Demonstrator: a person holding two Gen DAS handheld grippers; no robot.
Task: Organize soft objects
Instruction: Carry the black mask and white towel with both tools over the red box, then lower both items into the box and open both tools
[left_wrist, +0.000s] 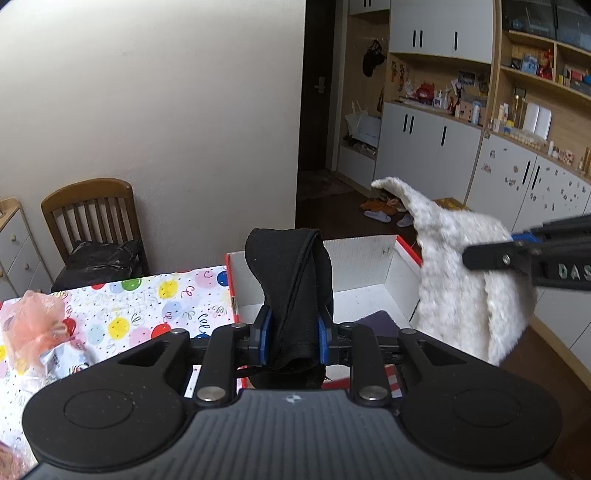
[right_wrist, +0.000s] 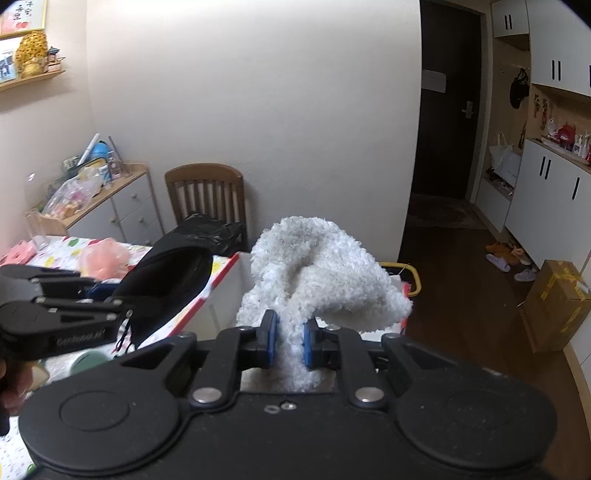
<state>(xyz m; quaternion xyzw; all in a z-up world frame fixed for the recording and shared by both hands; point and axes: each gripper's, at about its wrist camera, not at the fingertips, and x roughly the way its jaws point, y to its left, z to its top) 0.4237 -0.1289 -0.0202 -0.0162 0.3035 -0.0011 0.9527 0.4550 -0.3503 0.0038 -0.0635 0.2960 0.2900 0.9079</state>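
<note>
My left gripper is shut on a folded black cloth, which stands up between its blue pads above an open white box with a red rim. A dark purple item lies inside that box. My right gripper is shut on a fluffy white fabric that bulges up and drapes over its pads. In the left wrist view the white fabric hangs at the right, over the box's right side, held by the right gripper. The right wrist view shows the left gripper at the left with the black cloth.
A table with a balloon-print cover lies left of the box, with a pink plastic bag on it. A wooden chair holding a black bag stands by the wall. A cardboard box and slippers lie on the floor.
</note>
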